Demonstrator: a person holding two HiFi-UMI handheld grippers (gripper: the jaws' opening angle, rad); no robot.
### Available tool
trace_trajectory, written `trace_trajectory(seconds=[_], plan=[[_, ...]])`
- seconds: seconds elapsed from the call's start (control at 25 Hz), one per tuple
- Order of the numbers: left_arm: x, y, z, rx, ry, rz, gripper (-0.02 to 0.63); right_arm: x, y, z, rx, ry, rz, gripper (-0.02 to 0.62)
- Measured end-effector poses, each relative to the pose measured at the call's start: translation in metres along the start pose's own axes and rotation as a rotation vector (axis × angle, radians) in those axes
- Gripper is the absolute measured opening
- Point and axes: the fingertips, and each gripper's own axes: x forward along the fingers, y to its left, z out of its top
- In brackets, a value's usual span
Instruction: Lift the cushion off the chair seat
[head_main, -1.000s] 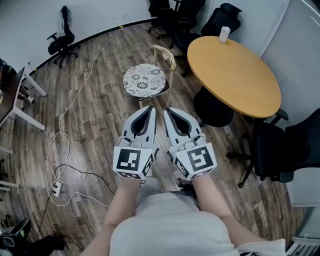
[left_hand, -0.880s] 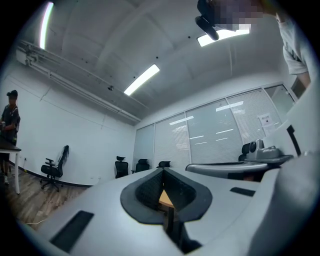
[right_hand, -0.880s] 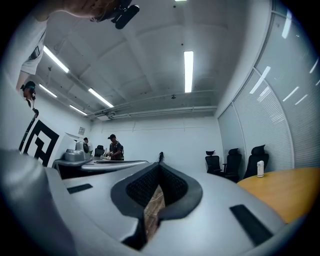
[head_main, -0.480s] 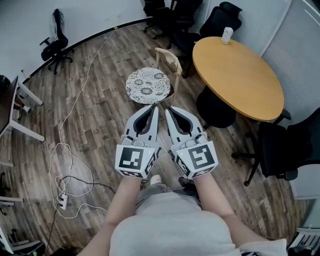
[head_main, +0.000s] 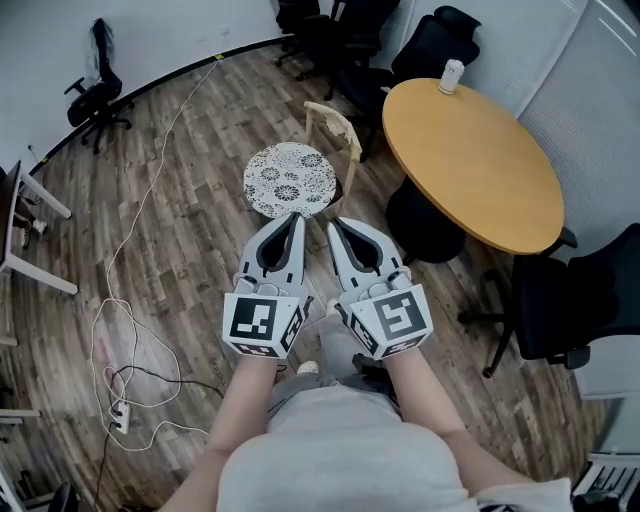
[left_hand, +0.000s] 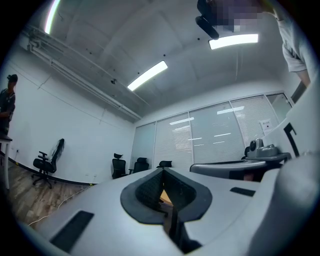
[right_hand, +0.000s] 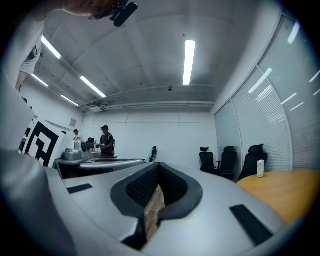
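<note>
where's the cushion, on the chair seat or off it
On the seat: the round patterned cushion lies flat across the wooden chair, covering its seat, not raised or tilted.

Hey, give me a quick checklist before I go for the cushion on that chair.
1. Cushion lying flat on the chair seat: ok.
2. Left hand-held gripper empty: ok, jaws together.
3. Right hand-held gripper empty: ok, jaws together.
4. Jaws apart, ready to grip: not ok, both shut.
5. Cushion between either gripper's jaws: not ok, neither gripper view shows it.
</note>
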Motion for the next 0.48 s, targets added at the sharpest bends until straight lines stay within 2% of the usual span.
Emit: trace_trajectory(seconds=[0.28, 0.48], plan=[[0.037, 0.034, -0.012, 0.036, 0.018, 0.033, 0.002, 0.048, -0.029, -0.015, 0.036, 0.009, -0.014, 0.025], [0.072, 0.05, -0.023, 0.029, 0.036, 0.034, 0.002, 0.078, -0.053, -0.028, 0.044, 0.022, -0.008, 0.026]])
